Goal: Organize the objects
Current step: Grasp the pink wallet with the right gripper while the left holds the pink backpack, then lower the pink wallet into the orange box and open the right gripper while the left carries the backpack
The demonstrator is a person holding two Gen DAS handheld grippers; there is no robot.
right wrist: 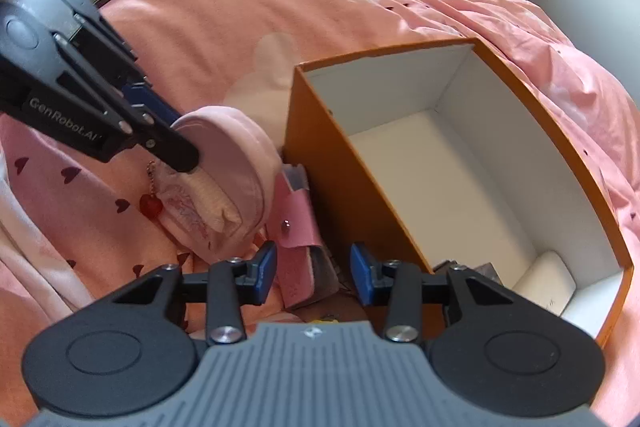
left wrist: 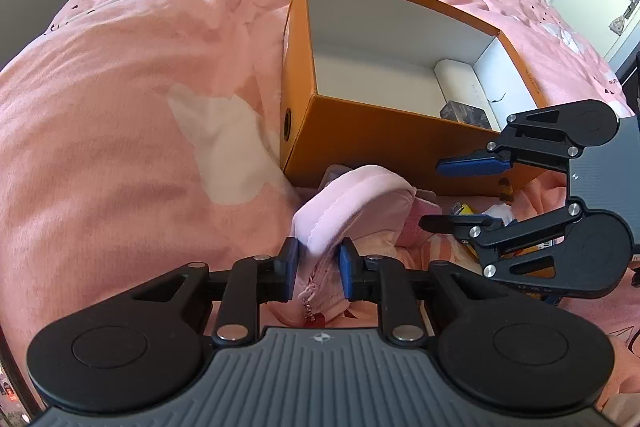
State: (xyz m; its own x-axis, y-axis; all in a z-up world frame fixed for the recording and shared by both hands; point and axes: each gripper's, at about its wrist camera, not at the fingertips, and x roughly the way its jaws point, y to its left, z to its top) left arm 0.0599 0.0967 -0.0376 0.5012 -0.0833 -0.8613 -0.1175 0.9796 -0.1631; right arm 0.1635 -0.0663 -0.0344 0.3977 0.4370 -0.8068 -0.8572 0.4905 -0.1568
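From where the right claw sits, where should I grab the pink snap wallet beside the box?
Grip the pink snap wallet across its long edges at the near end, coming straight ahead. It lies flat against the orange box wall, and the open right claw already straddles it.

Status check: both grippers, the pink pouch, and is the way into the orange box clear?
Left gripper shut on pink pouch. Right gripper open, empty, over pink wallet. Orange box open-topped, nothing blocking.

The left gripper (right wrist: 182, 143) clamps a pink pouch (right wrist: 236, 183) beside the orange box (right wrist: 352, 183), while the right gripper (right wrist: 314, 277), its blue pads spread apart, hangs over a pink wallet (right wrist: 298, 227).
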